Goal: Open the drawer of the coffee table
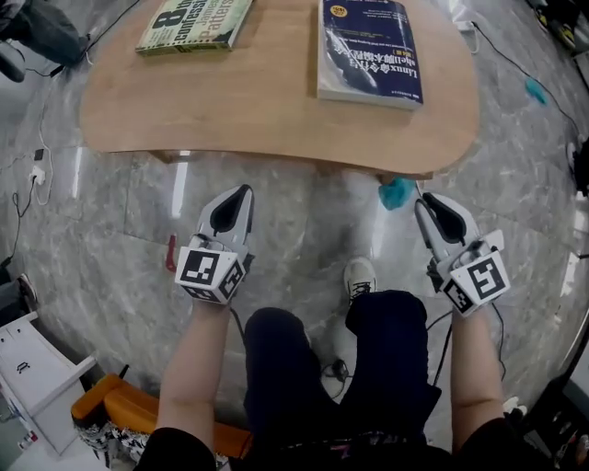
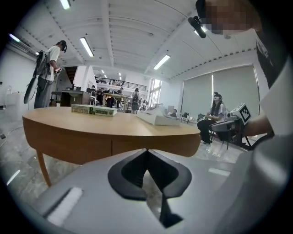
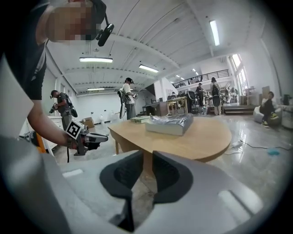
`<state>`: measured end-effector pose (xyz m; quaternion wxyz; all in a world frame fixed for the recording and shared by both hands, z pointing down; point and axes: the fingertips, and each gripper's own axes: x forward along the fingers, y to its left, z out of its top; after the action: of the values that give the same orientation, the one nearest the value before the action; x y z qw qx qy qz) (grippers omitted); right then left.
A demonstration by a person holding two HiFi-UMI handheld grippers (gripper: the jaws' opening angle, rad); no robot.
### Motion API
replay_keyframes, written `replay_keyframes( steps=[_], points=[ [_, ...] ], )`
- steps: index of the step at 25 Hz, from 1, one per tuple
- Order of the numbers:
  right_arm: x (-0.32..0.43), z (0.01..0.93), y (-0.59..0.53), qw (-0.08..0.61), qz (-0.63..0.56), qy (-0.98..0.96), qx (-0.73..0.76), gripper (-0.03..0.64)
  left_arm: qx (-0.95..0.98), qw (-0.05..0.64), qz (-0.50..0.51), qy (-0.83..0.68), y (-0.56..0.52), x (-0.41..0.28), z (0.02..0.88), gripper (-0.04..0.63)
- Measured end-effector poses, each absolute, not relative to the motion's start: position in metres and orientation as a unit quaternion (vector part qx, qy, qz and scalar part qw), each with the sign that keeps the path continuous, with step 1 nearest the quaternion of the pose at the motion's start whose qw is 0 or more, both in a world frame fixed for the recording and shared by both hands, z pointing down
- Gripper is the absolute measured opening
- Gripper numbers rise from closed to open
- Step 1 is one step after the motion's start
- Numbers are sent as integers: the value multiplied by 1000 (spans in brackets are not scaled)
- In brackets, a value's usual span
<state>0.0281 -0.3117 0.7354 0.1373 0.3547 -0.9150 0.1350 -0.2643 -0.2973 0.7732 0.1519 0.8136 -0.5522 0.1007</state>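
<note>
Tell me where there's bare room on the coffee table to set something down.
The coffee table is bare along its near edge and in the strip between the green book and the blue book. Both books crowd the far side.

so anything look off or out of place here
Nothing spilled or damaged. The green book and blue book lie flat on the coffee table. Only strays: a teal crumpled scrap on the floor by the table's near edge, and a small red item near the left gripper.

Large lab hall: strip lights (image 2: 86, 47), mezzanine (image 3: 201, 77)
</note>
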Motion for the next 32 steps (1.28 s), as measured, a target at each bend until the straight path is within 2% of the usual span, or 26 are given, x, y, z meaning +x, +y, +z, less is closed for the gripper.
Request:
replay_keyframes(
  steps=[6, 8, 10, 15, 21, 24, 27, 32],
  points=[
    [54, 799, -319, 129, 127, -903, 389, 81, 796, 130, 84, -585, -319, -293, 828, 13],
    [63, 810, -322, 126, 124, -899, 401, 95, 791, 127, 77, -594, -324, -301, 840, 77],
    [69, 817, -323, 119, 124, -895, 412, 101, 789, 124, 75, -597, -328, -306, 848, 91],
    [74, 828, -325, 118, 124, -888, 427, 158, 802, 111, 74, -583, -343, -306, 854, 207],
    [56, 848, -336, 125, 129, -890, 418, 231, 815, 110, 80, -563, -351, -311, 853, 279],
    [62, 853, -351, 131, 132, -885, 428, 261, 823, 102, 87, -551, -359, -304, 854, 291],
    [75, 854, -361, 125, 144, -877, 442, 262, 829, 111, 72, -544, -367, -296, 856, 296],
    [54, 860, -373, 138, 138, -887, 419, 262, 835, 114, 69, -534, -370, -296, 853, 298]
  ],
)
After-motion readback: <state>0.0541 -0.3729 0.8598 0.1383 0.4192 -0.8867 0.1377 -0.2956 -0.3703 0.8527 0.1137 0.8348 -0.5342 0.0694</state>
